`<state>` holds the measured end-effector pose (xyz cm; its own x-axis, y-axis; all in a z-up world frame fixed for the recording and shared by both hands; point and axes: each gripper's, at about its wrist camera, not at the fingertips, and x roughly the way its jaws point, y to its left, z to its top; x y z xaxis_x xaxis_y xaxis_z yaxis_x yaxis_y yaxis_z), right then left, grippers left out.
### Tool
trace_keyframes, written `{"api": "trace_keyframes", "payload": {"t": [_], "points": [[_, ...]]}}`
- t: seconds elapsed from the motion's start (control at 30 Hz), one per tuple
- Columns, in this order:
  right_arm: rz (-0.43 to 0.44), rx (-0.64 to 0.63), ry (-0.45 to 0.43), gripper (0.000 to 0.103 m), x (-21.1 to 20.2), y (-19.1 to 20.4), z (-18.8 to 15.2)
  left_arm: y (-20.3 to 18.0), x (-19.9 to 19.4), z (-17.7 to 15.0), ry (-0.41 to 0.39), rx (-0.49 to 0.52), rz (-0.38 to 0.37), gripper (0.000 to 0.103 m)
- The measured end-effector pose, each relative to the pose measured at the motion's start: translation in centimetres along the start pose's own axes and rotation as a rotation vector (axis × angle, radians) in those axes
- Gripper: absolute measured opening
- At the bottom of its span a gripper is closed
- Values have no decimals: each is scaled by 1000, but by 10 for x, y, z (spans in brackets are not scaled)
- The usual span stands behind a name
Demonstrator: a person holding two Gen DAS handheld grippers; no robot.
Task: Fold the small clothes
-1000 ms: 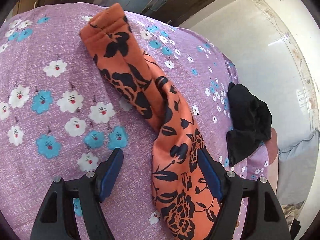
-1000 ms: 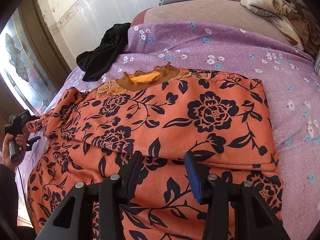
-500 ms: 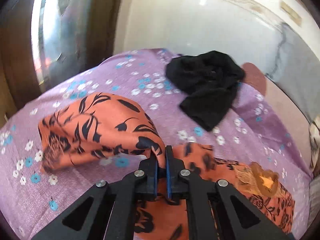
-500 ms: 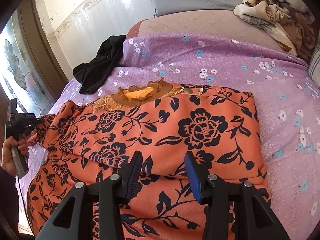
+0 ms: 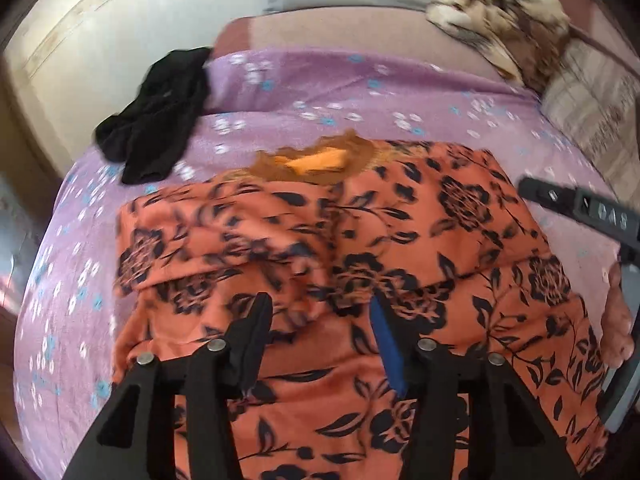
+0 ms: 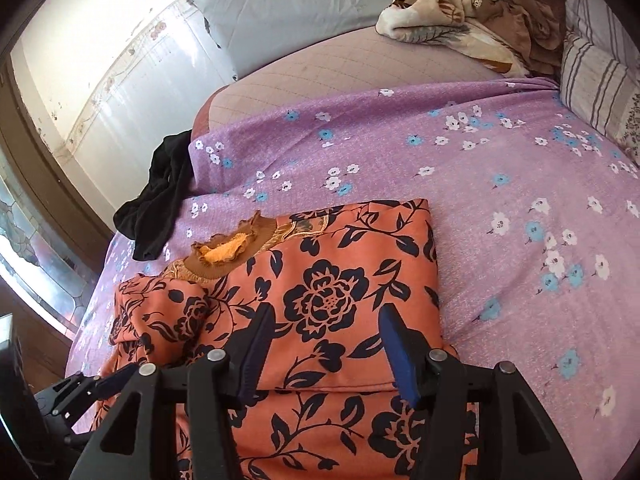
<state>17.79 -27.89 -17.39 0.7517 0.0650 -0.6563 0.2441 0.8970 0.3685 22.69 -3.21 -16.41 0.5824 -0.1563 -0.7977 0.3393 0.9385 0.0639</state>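
Orange floral garment (image 6: 320, 300) lies on the purple flowered sheet (image 6: 500, 184), near edge of the bed, collar pointing away. Both sleeves sit folded across the chest, right side flat and square, left one bunched and lumpy. Lengthwise fold of the lower half looks not yet done, so roughly midway. Left gripper (image 5: 320, 340) has just been opening, nothing between the jaws, fabric below. Right gripper (image 6: 324, 344) likewise just widened, empty, hovering over the chest. Black garment (image 6: 156, 204) waits unfolded by the wall.
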Motion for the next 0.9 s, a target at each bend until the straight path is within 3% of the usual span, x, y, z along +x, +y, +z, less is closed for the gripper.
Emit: {"api": "trace_keyframes", "payload": {"t": [0.03, 0.13, 0.2, 0.27, 0.33, 0.43, 0.57, 0.63, 0.73, 0.8, 0.9], "points": [[-1, -17, -2, 57, 0, 3, -1, 25, -7, -4, -13, -96, 29, 66], [5, -115, -8, 57, 1, 21, -6, 109, -16, -20, -25, -391, 194, 67], [18, -223, 5, 57, 3, 42, -13, 157, -4, -32, 50, -535, 302, 67], [88, -288, 35, 57, 4, 67, -18, 194, 9, -47, 114, -658, 361, 67], [168, -331, 48, 57, 5, 100, -21, 216, 18, -59, 184, -751, 357, 65], [255, -398, 80, 57, 20, 163, -23, 240, 10, -67, 157, -879, 295, 65], [272, -542, 167, 57, 59, 256, -34, 274, -13, -75, 111, -953, 413, 66], [241, -641, 194, 58, 77, 297, -46, 294, -21, -86, 107, -1022, 426, 66], [173, -794, 222, 64, 101, 343, -69, 317, -34, -99, 80, -1107, 381, 66], [96, -911, 195, 72, 116, 362, -83, 324, -30, -99, 75, -1124, 382, 66], [9, -1028, 188, 74, 135, 377, -97, 334, -30, -108, 76, -1171, 363, 66]]}}
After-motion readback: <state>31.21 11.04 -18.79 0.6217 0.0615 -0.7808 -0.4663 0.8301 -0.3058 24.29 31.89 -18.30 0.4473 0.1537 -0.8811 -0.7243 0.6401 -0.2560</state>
